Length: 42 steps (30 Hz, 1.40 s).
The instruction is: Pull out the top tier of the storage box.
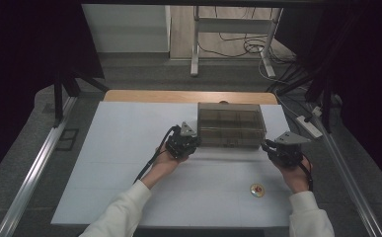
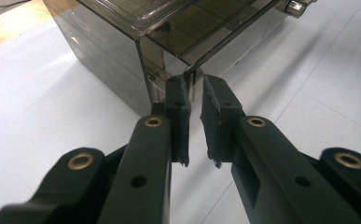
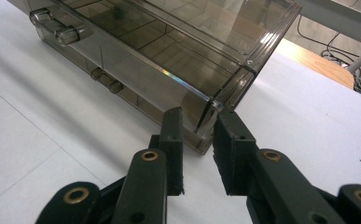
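Box (image 1: 231, 125) corners between fingers (image 2: 177, 100) (both grippers)

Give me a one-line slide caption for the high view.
Left gripper and right gripper meet the front corners of a smoked clear box on a white table.

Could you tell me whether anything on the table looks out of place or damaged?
Nothing looks damaged or spilled. The smoky plastic box sits square on the white table, both grippers at its front corners. Only a small round disc lies alone near the front edge.
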Each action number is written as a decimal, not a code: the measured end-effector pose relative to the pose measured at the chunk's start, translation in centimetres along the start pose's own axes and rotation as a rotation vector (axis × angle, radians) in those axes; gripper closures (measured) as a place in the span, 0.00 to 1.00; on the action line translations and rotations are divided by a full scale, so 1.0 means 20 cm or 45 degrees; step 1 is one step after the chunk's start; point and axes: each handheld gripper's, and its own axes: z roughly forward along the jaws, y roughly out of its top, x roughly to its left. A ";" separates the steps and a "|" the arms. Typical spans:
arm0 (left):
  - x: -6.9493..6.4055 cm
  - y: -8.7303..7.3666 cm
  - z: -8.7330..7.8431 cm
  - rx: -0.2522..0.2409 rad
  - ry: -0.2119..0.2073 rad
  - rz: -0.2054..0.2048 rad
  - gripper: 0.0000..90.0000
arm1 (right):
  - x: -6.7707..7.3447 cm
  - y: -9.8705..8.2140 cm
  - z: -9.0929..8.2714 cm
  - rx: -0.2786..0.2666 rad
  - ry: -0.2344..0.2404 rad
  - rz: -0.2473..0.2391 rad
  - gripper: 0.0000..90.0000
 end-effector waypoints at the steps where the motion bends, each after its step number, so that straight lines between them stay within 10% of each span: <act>1: 0.00 0.00 0.00 0.000 -0.001 0.001 0.88 | 0.00 0.00 0.00 -0.002 0.002 -0.001 0.81; 42: -0.03 -0.03 -0.03 -0.004 -0.014 0.013 0.89 | 0.03 -0.02 -0.04 -0.007 0.013 -0.006 0.82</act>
